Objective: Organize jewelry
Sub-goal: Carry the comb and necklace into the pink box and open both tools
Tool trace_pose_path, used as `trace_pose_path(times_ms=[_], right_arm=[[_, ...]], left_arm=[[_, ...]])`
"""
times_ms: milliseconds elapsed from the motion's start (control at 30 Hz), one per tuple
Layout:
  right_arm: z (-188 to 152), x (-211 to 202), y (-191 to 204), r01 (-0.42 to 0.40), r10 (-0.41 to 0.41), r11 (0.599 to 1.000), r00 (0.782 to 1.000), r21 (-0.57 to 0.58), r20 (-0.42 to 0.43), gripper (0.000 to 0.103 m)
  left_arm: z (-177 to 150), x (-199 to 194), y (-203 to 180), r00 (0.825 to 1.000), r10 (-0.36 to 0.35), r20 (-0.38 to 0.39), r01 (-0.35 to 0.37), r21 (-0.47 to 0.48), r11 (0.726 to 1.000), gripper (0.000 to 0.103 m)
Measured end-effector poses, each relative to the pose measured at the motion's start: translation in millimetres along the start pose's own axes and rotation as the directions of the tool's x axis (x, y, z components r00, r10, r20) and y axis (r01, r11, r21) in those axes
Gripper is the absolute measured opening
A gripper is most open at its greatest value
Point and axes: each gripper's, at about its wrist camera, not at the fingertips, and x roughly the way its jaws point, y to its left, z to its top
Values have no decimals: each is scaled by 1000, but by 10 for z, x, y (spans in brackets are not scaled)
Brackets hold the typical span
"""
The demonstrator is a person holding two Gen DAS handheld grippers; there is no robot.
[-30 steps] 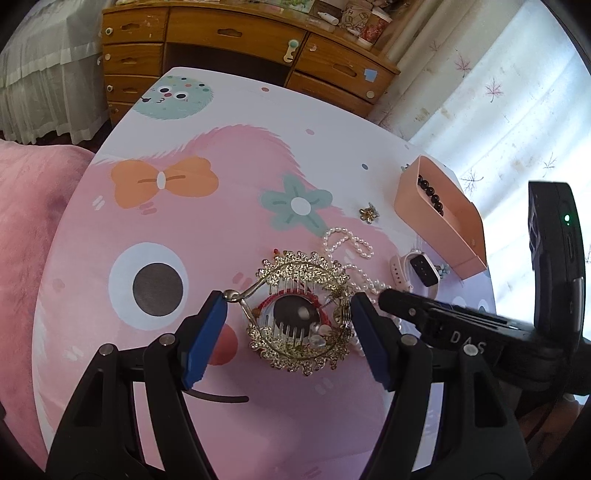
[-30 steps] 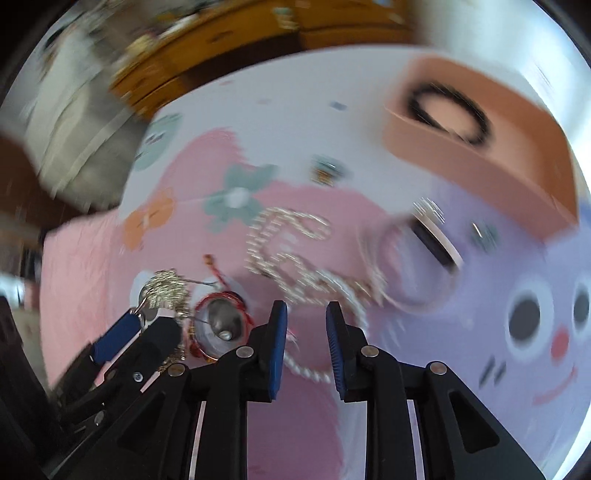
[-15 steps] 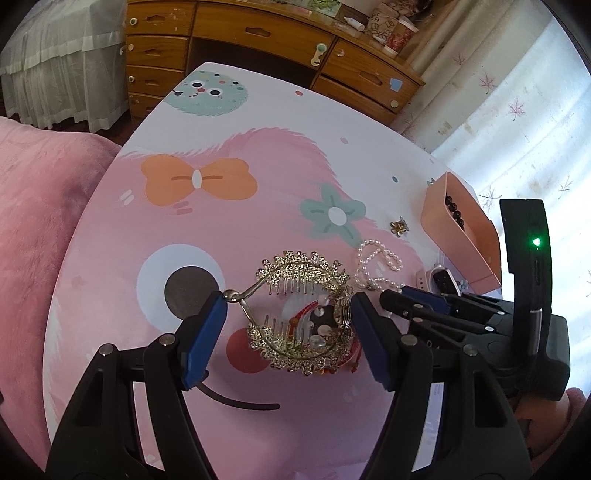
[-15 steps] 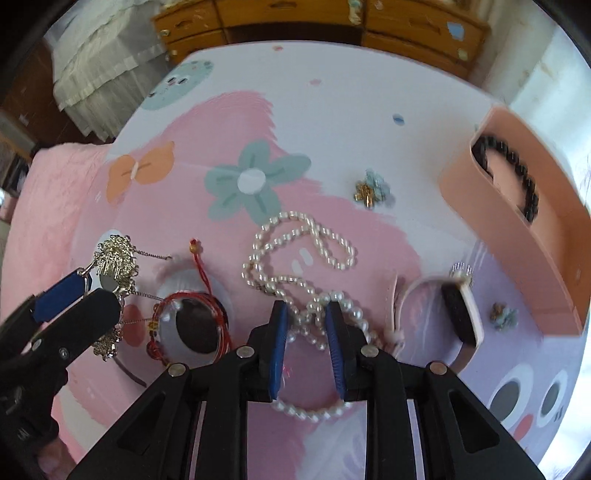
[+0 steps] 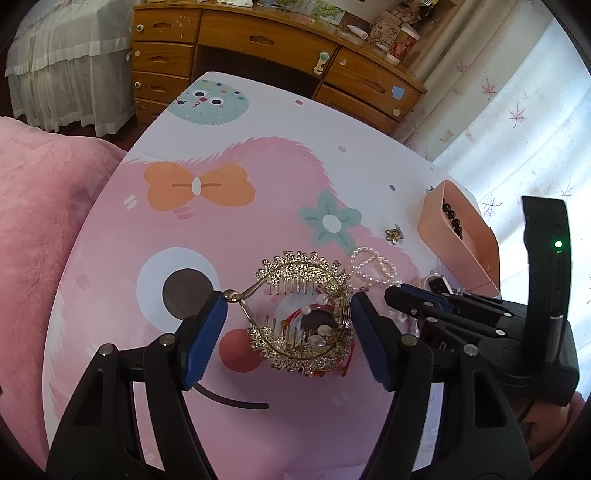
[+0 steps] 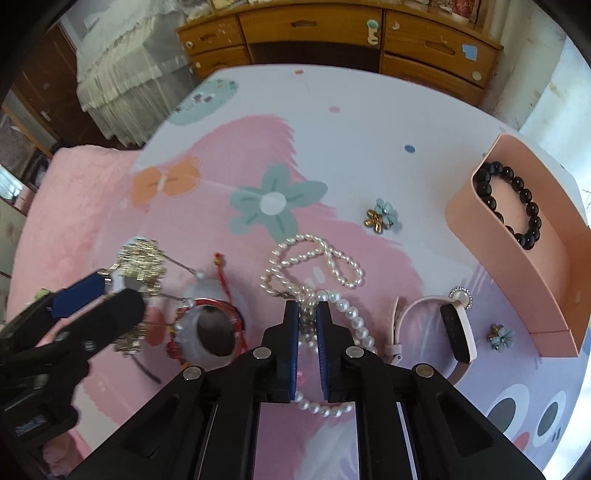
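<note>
Left wrist view: left gripper [image 5: 288, 314], blue pads spread wide, a gold filigree hair comb [image 5: 301, 310] held across the gap, its hooked end against the left pad and its rim against the right pad; the comb hangs over a red cord bracelet [image 5: 317, 321] on the cartoon-print table [image 5: 221, 221]. Against the frame one second back, the comb sits the same between the pads while the table print has slid lower and the desk has come further into view. To the right, the right gripper's black body covers part of a pearl necklace [image 5: 373, 264]; beyond lie a small gold flower earring [image 5: 394, 234] and a peach tray [image 5: 465, 243] with dark beads inside. Right wrist view: right gripper [image 6: 307, 314], pads drawn close, pinching a strand of the pearl necklace [image 6: 314, 266] where it lies on the table [image 6: 369, 129]; half a second ago the pads stood slightly wider around the strand. Nearby: pink smartwatch [image 6: 454, 332] just right of the pearls, two flower earrings, one [image 6: 382, 219] above and one [image 6: 500, 334] beside the tray, black bead bracelet [image 6: 511, 203] in the peach tray [image 6: 535, 288], wooden desk [image 6: 332, 33] behind.
</note>
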Motion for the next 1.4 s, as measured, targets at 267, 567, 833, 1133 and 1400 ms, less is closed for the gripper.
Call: trace_pose_path(times_ms=[267, 567, 833, 1133, 1400], right_arm=[[-11, -575, -126, -104, 102, 994, 988, 14, 112, 9], [-65, -1637, -436, -143, 149, 989, 933, -44, 327, 9], [-67, -2521, -850, -98, 119, 993, 865, -68, 487, 9], [-183, -2985, -1666, -47, 1, 997, 810, 64, 587, 9], [-264, -2755, -2518, -84, -34, 979, 830, 185, 556, 9]], left_arm=[[12, -157, -233, 999, -14, 52, 14, 17, 1000, 67], [156, -485, -699, 989, -59, 137, 45, 103, 994, 67], [360, -668, -1411, 982, -114, 151, 75, 244, 967, 67], [591, -627, -2249, 960, -235, 151, 171, 348, 922, 67], [774, -195, -2826, 959, -256, 123, 195, 372, 908, 67]])
